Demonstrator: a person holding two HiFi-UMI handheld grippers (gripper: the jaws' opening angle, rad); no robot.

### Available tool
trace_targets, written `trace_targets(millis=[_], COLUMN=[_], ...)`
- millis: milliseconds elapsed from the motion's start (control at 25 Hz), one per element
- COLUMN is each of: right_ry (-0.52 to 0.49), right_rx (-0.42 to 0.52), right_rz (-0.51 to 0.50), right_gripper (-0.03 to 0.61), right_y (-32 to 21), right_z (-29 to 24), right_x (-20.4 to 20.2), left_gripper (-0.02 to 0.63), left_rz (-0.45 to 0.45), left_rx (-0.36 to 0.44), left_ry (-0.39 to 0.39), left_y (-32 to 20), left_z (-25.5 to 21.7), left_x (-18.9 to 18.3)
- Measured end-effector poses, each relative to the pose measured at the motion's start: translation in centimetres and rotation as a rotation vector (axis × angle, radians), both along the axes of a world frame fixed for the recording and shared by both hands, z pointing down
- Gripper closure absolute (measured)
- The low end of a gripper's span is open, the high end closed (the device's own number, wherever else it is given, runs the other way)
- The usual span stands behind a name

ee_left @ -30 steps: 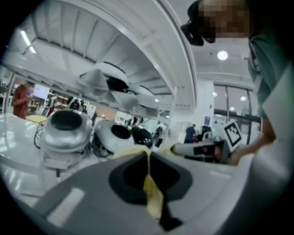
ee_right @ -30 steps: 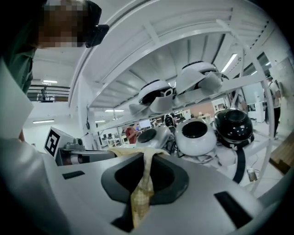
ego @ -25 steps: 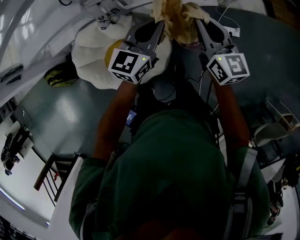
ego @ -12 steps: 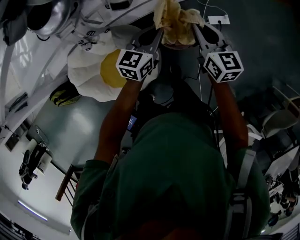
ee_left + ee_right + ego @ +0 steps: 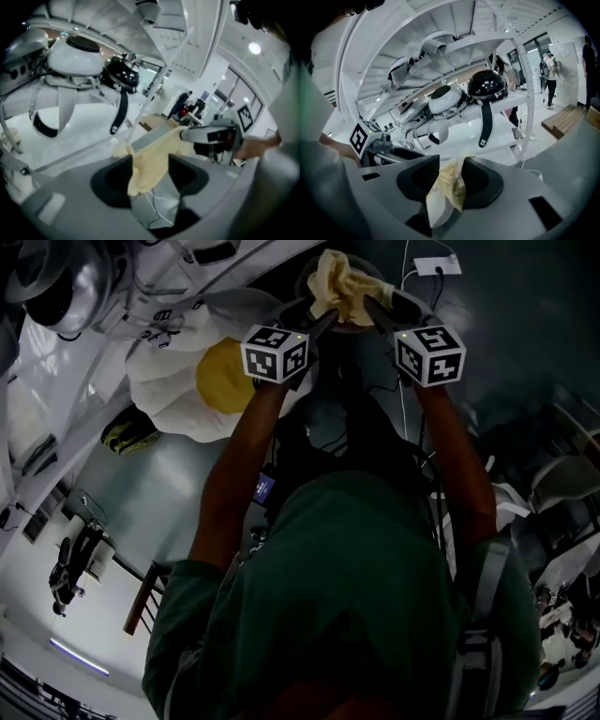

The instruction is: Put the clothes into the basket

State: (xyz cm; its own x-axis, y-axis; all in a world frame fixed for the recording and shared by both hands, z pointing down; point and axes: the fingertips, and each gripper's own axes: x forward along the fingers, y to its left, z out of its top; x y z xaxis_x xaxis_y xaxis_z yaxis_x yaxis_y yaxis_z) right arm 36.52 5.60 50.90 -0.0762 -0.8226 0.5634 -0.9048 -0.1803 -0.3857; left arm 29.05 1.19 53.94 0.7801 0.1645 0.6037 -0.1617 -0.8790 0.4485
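Observation:
A pale yellow cloth [image 5: 342,287] hangs bunched between my two grippers, just over a dark round basket rim [image 5: 405,302]. The left gripper [image 5: 319,320] comes at it from the left and the right gripper [image 5: 371,309] from the right. In the left gripper view the cloth [image 5: 150,164] drapes through the left gripper [image 5: 151,159], whose jaws have just been opening and now stand wide. In the right gripper view the cloth [image 5: 449,185] lies loosely in the gap of the right gripper [image 5: 451,161], whose jaws have also just been opening.
A white cushion with a yellow centre [image 5: 202,371] lies left of the grippers. White shelving holds a white helmet [image 5: 75,56] and a black helmet [image 5: 487,86]. A white power strip [image 5: 433,263] and cable lie on the grey floor. People [image 5: 190,101] stand far off.
Both grippers have dropped away from the head with the cloth, down to the dark rim. The view has shifted, so more of the cushion shows.

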Motion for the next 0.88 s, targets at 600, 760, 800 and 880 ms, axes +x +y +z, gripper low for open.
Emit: trace_targets(millis=[600,760,800,880], right_ry=[0.012,0.321,0.357,0.386], right_rx=[-0.332,-0.407,-0.408,-0.401], right_rz=[-0.345,-0.535,-0.547,-0.543], right_gripper=[0.359,0.359,0.360,0.359], right_y=[2.9,2.0,1.6,0.8], right_z=[7.3,5.5,5.0,4.0], right_x=[-4.9,-4.4,-4.2,-4.2], left_gripper=[0.387,0.387,0.387,0.387], left_rz=[-0.123,-0.143,-0.146,-0.151], left_rx=[0.061,0.061,0.061,0.062], left_ry=[0.015,0.027,0.030,0.037], left_y=[-1.8,-2.1,-2.2,-2.3], left_z=[-2.6,-3.9,-4.2,-4.8], left_x=[-3.9,-5.5,-6.0,-7.0])
